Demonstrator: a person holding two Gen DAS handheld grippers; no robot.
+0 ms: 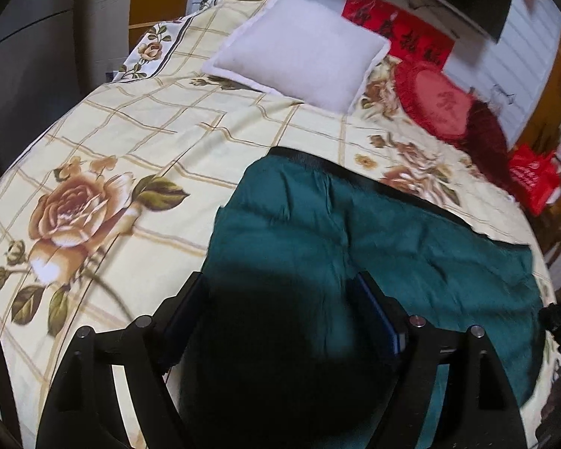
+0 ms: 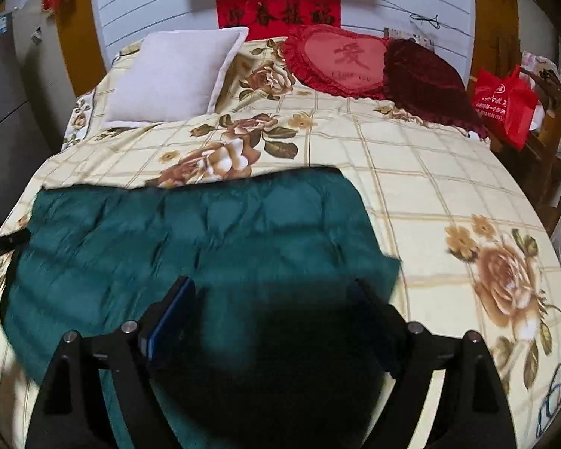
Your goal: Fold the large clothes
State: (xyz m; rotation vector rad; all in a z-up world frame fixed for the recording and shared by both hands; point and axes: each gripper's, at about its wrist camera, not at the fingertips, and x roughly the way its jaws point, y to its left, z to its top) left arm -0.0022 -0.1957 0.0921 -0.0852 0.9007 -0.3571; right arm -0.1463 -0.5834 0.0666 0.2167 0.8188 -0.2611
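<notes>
- Flat on the near half of the bed lies a teal quilted garment point(image 2: 205, 232), spread wide with a dark trim along its far edge; in the left wrist view the same garment point(image 1: 374, 232) reaches toward the right side of the bed.
- Over it hangs the left gripper point(image 1: 280, 292), its fingers wide apart, with only shadowed cloth between them.
- Likewise the right gripper point(image 2: 276, 295) hangs above the garment's right corner, fingers spread apart and gripping nothing.
- Under the garment is a cream checked bedspread point(image 2: 411, 172) printed with large roses.
- At the head of the bed rest a white pillow point(image 2: 175, 78), a red heart-shaped cushion point(image 2: 340, 60) and, just beside that, a dark red cushion point(image 2: 426, 82).
- Behind them a red banner point(image 2: 278, 9) hangs on the white wall.
- To the right of the bed sits a red bag point(image 2: 505, 101).
</notes>
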